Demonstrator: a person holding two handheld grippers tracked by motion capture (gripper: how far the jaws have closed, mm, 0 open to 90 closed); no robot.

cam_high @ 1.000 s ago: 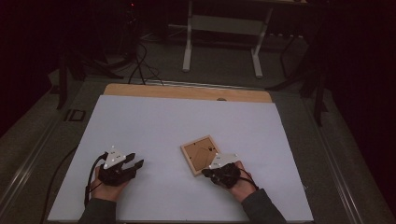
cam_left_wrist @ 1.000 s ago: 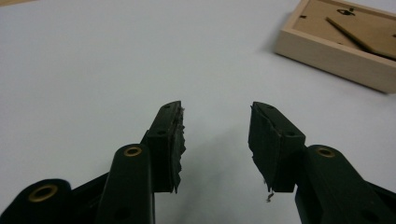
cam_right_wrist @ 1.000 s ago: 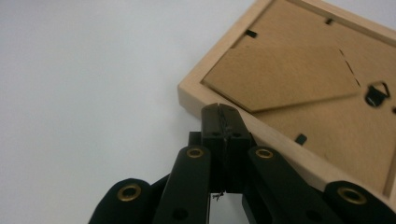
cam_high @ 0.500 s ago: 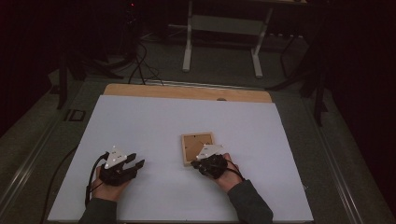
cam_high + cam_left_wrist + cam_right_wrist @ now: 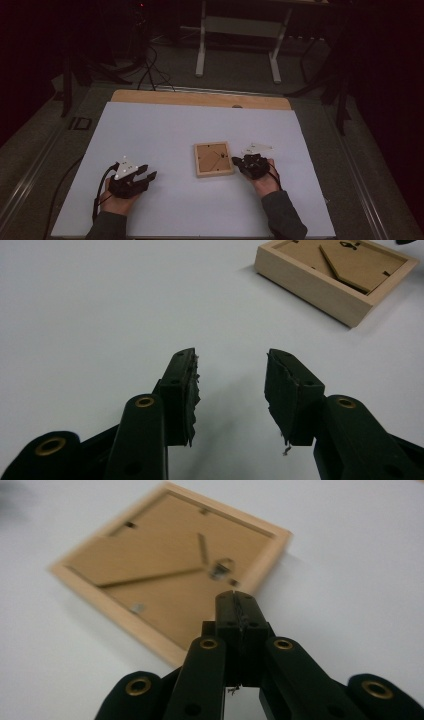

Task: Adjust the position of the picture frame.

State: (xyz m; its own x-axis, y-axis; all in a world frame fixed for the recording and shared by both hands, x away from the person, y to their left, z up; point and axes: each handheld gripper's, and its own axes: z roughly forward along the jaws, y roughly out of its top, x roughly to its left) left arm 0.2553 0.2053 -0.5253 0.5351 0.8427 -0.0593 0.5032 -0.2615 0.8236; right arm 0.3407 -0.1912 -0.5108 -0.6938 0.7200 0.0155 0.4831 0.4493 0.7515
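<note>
The frame (image 5: pixel 214 159) is lying face-down mid-table, its backing up for access. The right gripper (image 5: pixel 239 162), jaws closed and empty, is sitting at its three o'clock; the left gripper (image 5: pixel 148 176) is waiting, jaws parted, toward eight o'clock.

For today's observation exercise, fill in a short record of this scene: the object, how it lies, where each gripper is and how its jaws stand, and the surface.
object: wooden picture frame
pose: flat, back side up, stand and hanger showing
left gripper: jaws open, nothing between them, apart from the frame
right gripper: jaws shut, empty, tips beside the frame's right edge in the high view
contact: cannot tell whether the right tips touch the frame
surface: white table
</note>
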